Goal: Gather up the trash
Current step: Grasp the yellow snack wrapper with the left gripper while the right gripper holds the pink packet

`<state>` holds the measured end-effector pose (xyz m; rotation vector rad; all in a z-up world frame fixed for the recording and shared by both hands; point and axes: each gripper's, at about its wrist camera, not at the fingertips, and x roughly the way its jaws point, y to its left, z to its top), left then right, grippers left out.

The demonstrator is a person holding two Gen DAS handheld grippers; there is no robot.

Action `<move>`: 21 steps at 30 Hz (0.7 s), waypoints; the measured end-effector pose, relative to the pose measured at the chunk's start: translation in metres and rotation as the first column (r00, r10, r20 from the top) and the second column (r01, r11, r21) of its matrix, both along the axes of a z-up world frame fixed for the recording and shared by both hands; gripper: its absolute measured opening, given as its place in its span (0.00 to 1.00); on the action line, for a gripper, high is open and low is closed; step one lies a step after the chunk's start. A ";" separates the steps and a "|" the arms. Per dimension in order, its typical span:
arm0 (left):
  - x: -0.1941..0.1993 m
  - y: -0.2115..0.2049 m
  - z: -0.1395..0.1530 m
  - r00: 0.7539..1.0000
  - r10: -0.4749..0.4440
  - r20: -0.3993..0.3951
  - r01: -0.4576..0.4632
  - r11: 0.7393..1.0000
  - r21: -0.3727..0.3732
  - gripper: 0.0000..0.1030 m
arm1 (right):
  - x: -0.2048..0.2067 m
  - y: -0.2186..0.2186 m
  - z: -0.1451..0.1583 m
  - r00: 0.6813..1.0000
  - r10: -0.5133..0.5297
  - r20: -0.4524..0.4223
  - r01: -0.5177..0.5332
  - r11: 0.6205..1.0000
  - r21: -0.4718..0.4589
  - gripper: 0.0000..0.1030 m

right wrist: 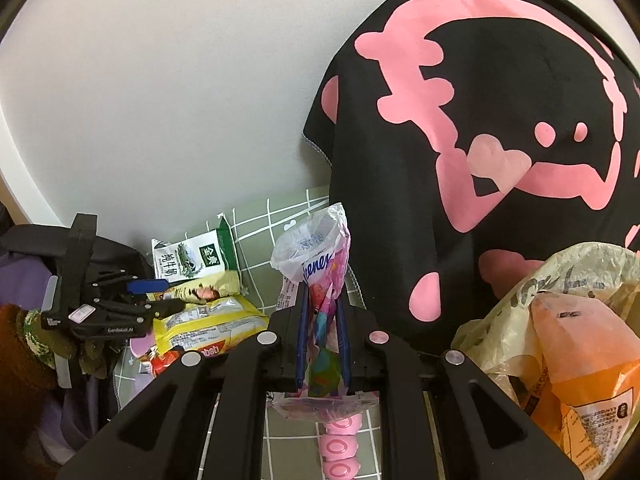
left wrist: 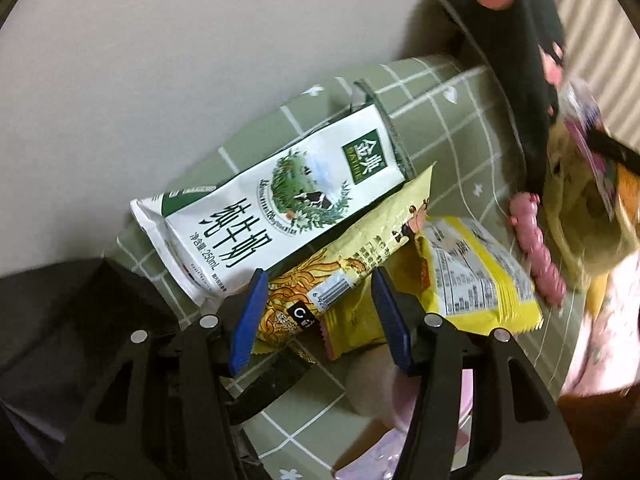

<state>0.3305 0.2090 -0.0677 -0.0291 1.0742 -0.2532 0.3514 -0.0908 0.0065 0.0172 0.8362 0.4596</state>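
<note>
Blue-padded fingers (left wrist: 248,312) of the left gripper (left wrist: 320,312) stand wide apart over a green checked cloth (left wrist: 452,128), pressing on nothing. Between and just beyond them lies a yellow snack wrapper (left wrist: 360,256) with a barcode. A white and green milk carton (left wrist: 272,208) lies on its side touching the wrapper's far edge, against the pale wall. To the right of the wrapper, partly under it, lies a yellow packet (left wrist: 476,276) with a nutrition table facing up.

On the right gripper (right wrist: 324,316) the jaws are drawn narrow, clamped on a crumpled pink tissue pack wrapper (right wrist: 320,264) that stands up between the pads. Part of a word, "enex", reads on it.

Low at the right of the right wrist view, a pale yellowish plastic bag (right wrist: 520,292) gapes open with an orange packet (right wrist: 580,352) inside; its print is too small to read. A black cloth with pink shapes (right wrist: 480,120) is draped over something behind the bag.

On the carton, "250mL" and large Chinese characters show, with a picture of a cow in grass.
</note>
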 end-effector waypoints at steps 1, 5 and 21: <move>0.000 0.003 -0.001 1.000 0.015 -0.010 -0.015 1.000 -0.007 0.49 | -0.001 0.000 0.000 1.000 -0.002 -0.004 0.002 1.000 0.001 0.13; 0.003 0.006 -0.010 0.997 0.055 -0.053 -0.052 0.997 0.055 0.44 | -0.010 0.001 0.001 1.000 -0.021 -0.010 0.021 1.000 0.000 0.13; -0.028 0.005 0.063 0.983 0.150 0.103 -0.138 0.983 -0.121 0.19 | -0.055 -0.032 0.017 0.995 -0.091 0.042 0.092 0.995 -0.032 0.13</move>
